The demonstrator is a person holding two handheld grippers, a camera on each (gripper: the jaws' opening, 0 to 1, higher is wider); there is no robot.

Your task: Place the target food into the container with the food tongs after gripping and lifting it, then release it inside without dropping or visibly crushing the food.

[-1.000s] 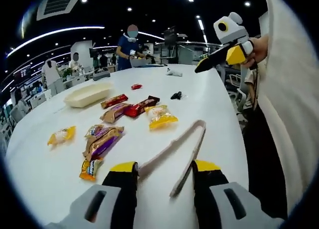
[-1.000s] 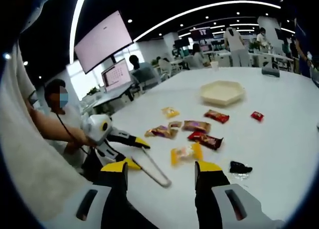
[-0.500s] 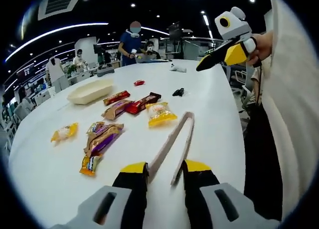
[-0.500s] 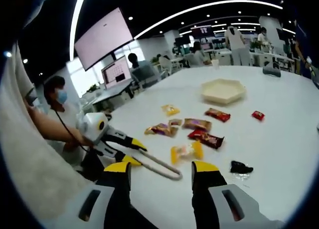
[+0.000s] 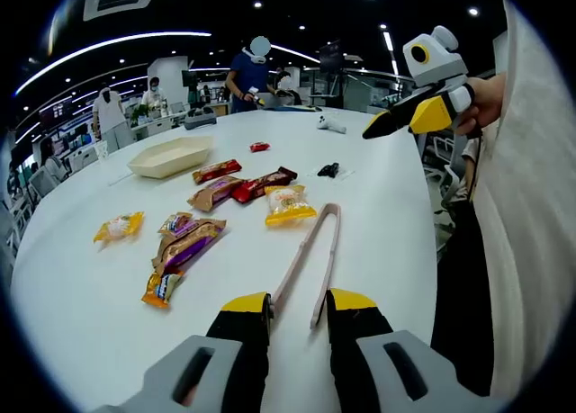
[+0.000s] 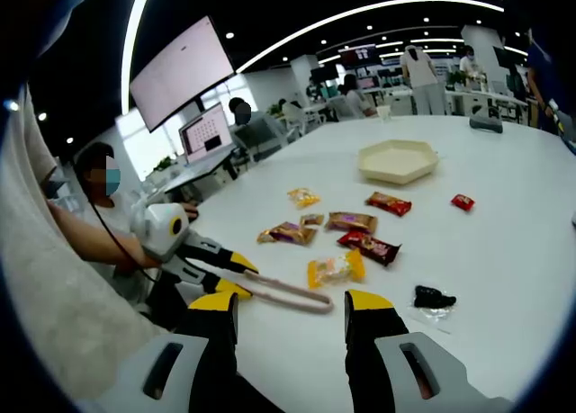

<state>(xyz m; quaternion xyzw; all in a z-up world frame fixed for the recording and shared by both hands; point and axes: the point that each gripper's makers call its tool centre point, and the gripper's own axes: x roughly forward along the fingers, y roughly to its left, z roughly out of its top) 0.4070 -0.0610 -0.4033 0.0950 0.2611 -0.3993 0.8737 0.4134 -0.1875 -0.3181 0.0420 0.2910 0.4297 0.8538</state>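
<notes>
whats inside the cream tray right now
Nothing that shows: the tray looks bare inside in the right gripper view. Its near wall hides part of the floor, so a small flat item there cannot be ruled out.

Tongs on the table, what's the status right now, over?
Left gripper shut on beige plastic food tongs, tips resting on white table. Right gripper open, holding nothing. Yellow snack packet beside tong tips; cream hexagonal tray beyond, path unobstructed.

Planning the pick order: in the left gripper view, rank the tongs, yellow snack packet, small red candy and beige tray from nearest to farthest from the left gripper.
1. tongs, between the left gripper jaws.
2. yellow snack packet, just beyond the tong tips.
3. beige tray, far left.
4. small red candy, behind the tray, centre.
</notes>
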